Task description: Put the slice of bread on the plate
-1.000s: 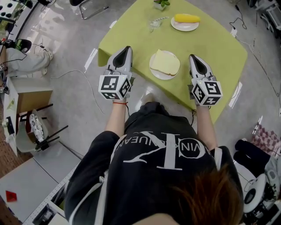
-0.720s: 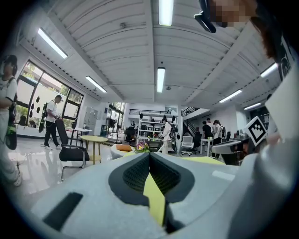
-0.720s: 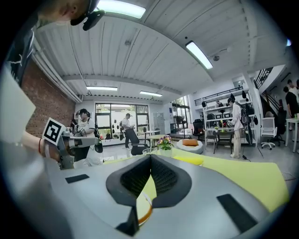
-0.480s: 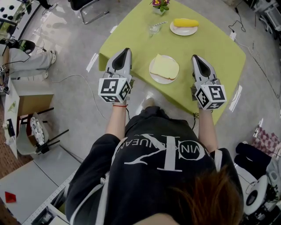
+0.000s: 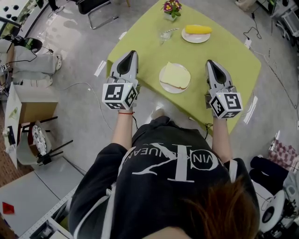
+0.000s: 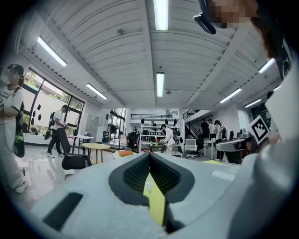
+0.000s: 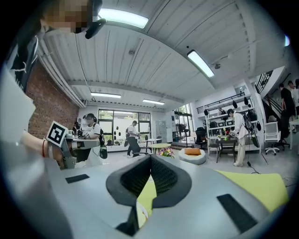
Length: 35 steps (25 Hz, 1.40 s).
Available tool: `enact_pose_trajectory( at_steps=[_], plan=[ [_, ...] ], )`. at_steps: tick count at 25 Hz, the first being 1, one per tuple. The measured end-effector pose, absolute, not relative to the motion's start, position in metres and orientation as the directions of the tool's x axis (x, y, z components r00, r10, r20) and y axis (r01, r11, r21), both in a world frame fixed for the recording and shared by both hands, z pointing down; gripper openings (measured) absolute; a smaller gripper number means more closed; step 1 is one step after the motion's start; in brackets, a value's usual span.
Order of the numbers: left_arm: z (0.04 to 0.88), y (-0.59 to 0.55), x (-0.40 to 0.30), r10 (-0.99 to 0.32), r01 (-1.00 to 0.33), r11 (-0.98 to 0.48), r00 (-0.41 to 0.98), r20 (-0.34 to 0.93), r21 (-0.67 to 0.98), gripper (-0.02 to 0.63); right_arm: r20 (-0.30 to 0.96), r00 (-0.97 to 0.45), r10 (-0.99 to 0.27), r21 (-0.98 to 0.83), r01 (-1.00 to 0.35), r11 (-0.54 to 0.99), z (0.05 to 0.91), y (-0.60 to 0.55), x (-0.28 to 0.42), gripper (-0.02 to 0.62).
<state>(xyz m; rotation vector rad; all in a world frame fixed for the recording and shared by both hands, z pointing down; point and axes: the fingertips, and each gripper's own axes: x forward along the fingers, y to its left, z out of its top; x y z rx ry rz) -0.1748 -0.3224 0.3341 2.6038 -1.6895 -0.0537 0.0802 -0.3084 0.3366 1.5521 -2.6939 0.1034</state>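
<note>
A pale slice of bread [image 5: 176, 75] lies on a white plate [image 5: 164, 83] near the front edge of the green table [image 5: 229, 53]. My left gripper [image 5: 132, 53] hovers level to the left of the plate, over the table's left corner. My right gripper [image 5: 210, 62] hovers level to the plate's right. Neither touches the plate or the bread. In the left gripper view the left gripper [image 6: 149, 157] has its jaw tips meeting with nothing between them. The right gripper view shows the right gripper [image 7: 150, 158] the same way, shut and empty.
At the table's far side stand a second plate [image 5: 188, 36] holding a yellow corn cob [image 5: 198, 29], a small flower pot [image 5: 172, 8] and a clear glass item [image 5: 165, 34]. A cardboard box [image 5: 32, 106] and cables lie on the floor at left; other people stand across the room.
Both grippers have risen a little and stayed shut. The bread stays on its plate; the view has shifted slightly.
</note>
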Motion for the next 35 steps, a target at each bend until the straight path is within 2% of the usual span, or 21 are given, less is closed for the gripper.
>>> enact_pose_trajectory(
  at_steps=[11,35],
  plan=[
    [0.308,-0.326,-0.171,-0.909,-0.910,-0.415,0.414,-0.049,0.010,0.005,-0.004,-0.526,-0.851,-0.027,-0.850,0.525,0.311,-0.313,0.078,0.002],
    [0.293,-0.332,-0.179,-0.914,-0.918,-0.395,0.396,-0.084,-0.030,0.005,-0.030,-0.528,-0.849,-0.040,-0.848,0.529,0.305,-0.325,0.076,0.002]
  ],
)
